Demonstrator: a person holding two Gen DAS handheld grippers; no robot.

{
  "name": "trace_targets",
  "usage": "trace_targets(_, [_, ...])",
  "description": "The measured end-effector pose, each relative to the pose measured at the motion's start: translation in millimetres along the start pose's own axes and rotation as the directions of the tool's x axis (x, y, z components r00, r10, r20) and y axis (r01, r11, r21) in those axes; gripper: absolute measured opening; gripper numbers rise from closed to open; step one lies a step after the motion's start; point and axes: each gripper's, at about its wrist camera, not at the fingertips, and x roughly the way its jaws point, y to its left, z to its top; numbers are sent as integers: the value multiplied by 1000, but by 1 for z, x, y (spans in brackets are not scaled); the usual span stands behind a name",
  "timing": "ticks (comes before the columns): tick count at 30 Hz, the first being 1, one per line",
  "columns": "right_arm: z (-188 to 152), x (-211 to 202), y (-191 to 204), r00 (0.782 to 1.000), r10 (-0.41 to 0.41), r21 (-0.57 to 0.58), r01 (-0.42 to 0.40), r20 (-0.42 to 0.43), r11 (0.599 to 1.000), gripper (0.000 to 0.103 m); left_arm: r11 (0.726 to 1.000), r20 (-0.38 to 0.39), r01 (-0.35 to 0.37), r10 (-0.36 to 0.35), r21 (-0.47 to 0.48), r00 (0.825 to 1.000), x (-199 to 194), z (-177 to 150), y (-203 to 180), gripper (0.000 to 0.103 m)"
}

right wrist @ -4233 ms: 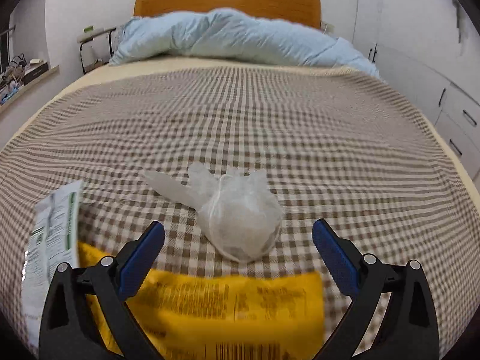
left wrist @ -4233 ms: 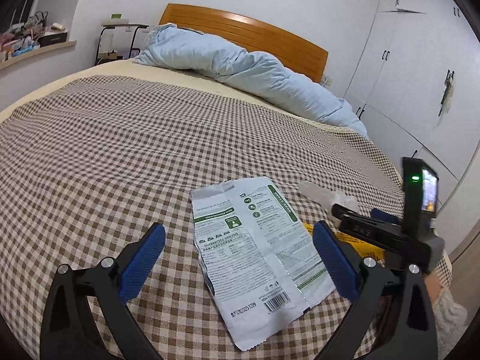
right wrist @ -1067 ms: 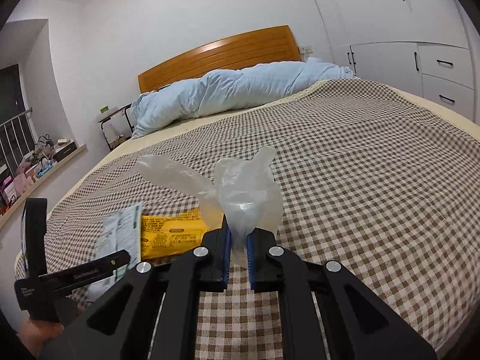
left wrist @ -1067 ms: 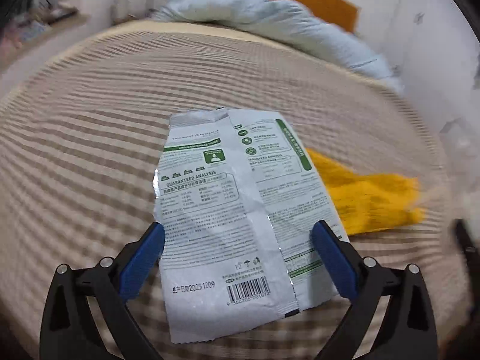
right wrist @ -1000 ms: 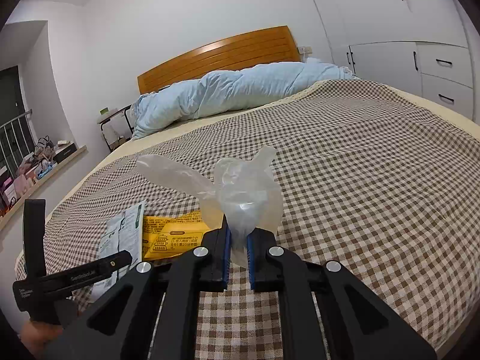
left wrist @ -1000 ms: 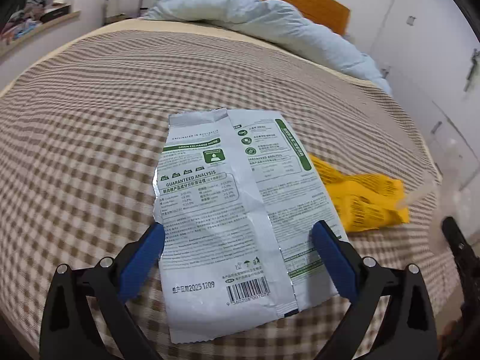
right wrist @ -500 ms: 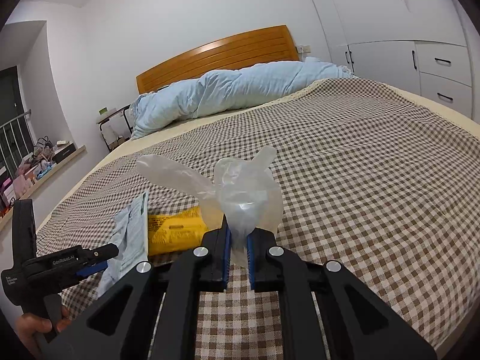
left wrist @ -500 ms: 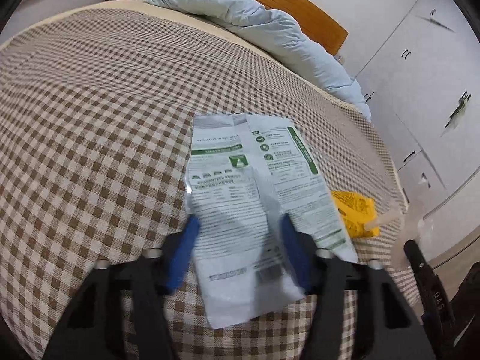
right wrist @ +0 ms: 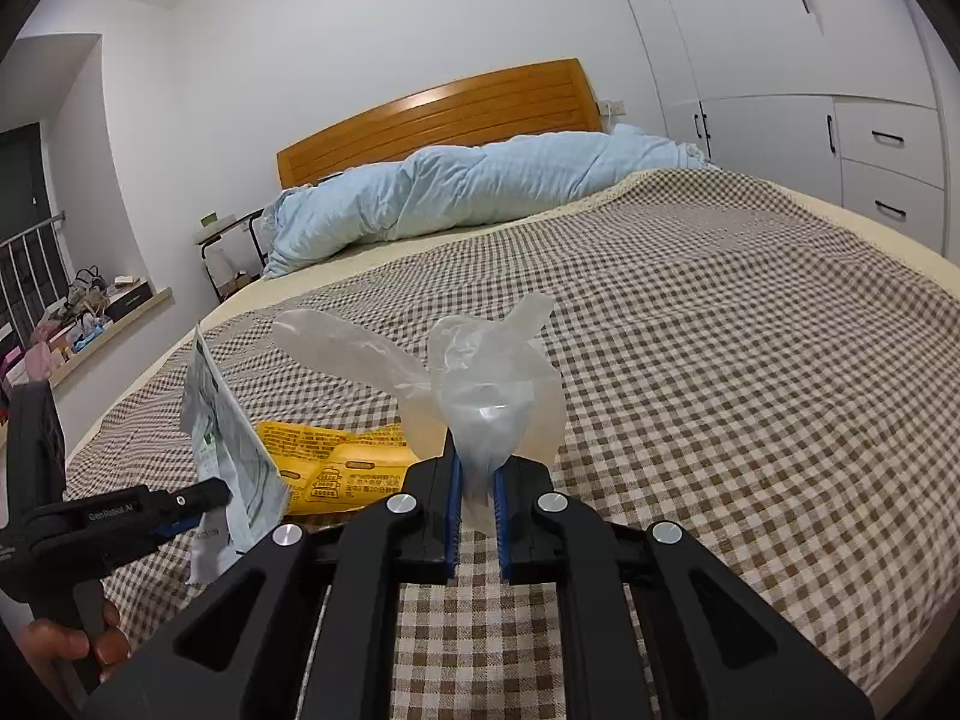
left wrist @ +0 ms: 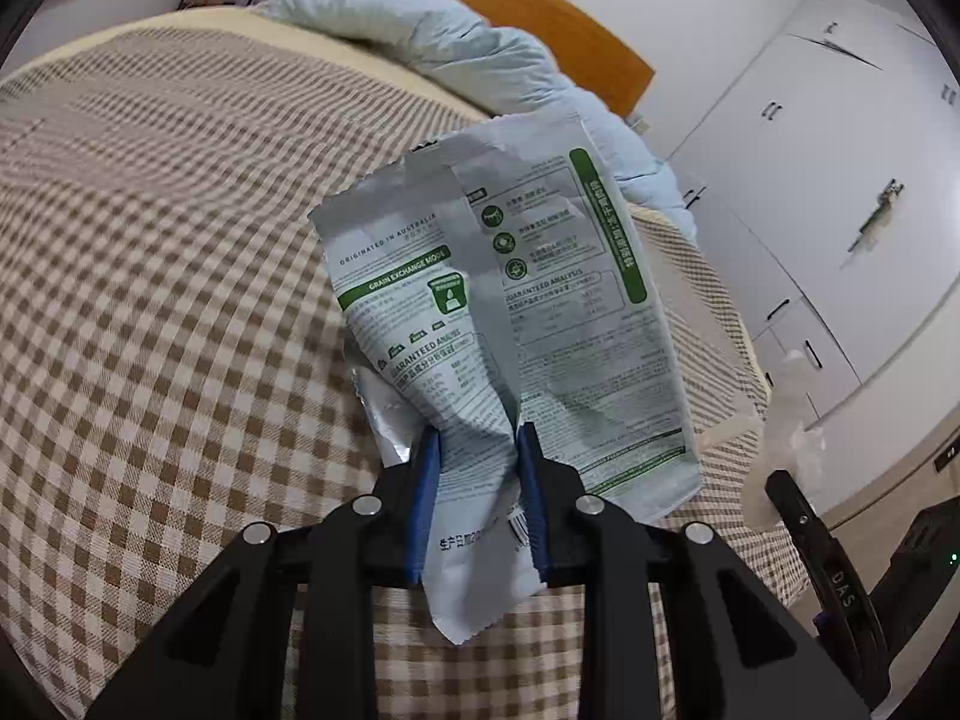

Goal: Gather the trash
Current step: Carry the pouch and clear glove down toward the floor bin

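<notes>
A silver and green food packet (left wrist: 498,312) stands crumpled and lifted off the checked bedspread (left wrist: 150,312), its lower part pinched between the blue pads of my left gripper (left wrist: 478,450), whose jaws are closing on it. The right wrist view shows the same packet (right wrist: 231,450) raised at the left in that gripper (right wrist: 210,495). My right gripper (right wrist: 477,480) is shut on a knotted clear plastic bag (right wrist: 480,396), held above the bed. A yellow wrapper (right wrist: 336,468) lies flat on the bedspread between the two grippers.
A rolled light blue duvet (right wrist: 480,192) lies along the wooden headboard (right wrist: 438,114). White wardrobes (left wrist: 810,192) stand to the right of the bed. A cluttered ledge (right wrist: 90,318) and a small side table (right wrist: 231,252) are at the far left. A person's hand (right wrist: 72,642) holds the left gripper.
My left gripper's jaws have closed from wide open onto the silver packet, which has buckled and risen off the bedspread. The right gripper has stayed still with the plastic bag.
</notes>
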Motion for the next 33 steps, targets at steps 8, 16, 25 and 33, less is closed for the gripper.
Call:
trace_targets(8, [2,-20,2,999,7,-50,-6,33,999,9,993,57,-24,17,119,998,-18,-9,-30,24])
trace_targets(16, [1,-55,-4,996,19,-56,-15,82,998,9,968,105,-35,9,250,994,-41,-37,-64,24])
trace_targets(25, [-18,-91,-14,996,8,-80,-1,85,997,9,937,130,-10,-38,348,991,-77,-85,-83,24])
trace_targets(33, [-50,-114,-23,998,-14,-33,17,62,999,9,919,146,20,-84,394,986,-102,-133,-97,24])
